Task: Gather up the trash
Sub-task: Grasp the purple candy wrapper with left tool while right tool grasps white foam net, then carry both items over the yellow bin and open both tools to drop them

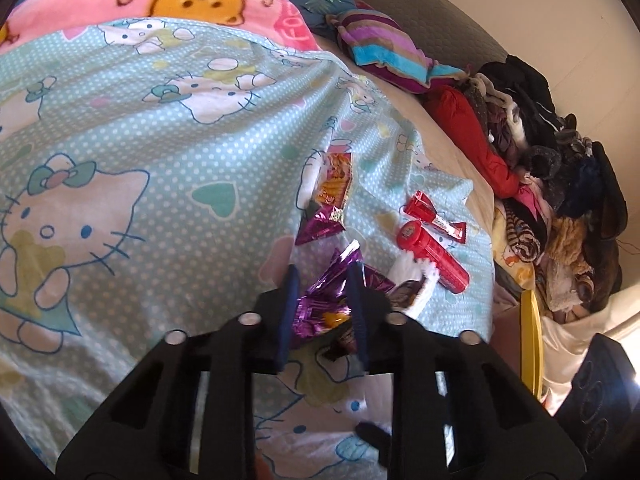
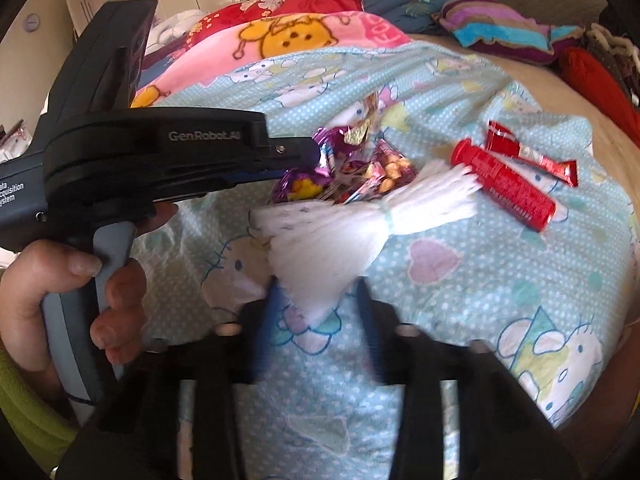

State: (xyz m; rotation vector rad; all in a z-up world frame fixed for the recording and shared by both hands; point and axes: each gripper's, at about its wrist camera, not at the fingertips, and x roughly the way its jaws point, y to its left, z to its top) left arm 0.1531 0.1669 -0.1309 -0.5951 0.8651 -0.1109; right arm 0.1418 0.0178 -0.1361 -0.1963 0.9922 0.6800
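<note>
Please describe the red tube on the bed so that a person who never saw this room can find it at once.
Look at the light blue cartoon-cat sheet covering the bed, then at the small cluster of litter on it. The red tube lies at the cluster's right edge, beside a flat red wrapper and touching a white tissue bundle. It is the only round, stiff piece with a cap.
</note>
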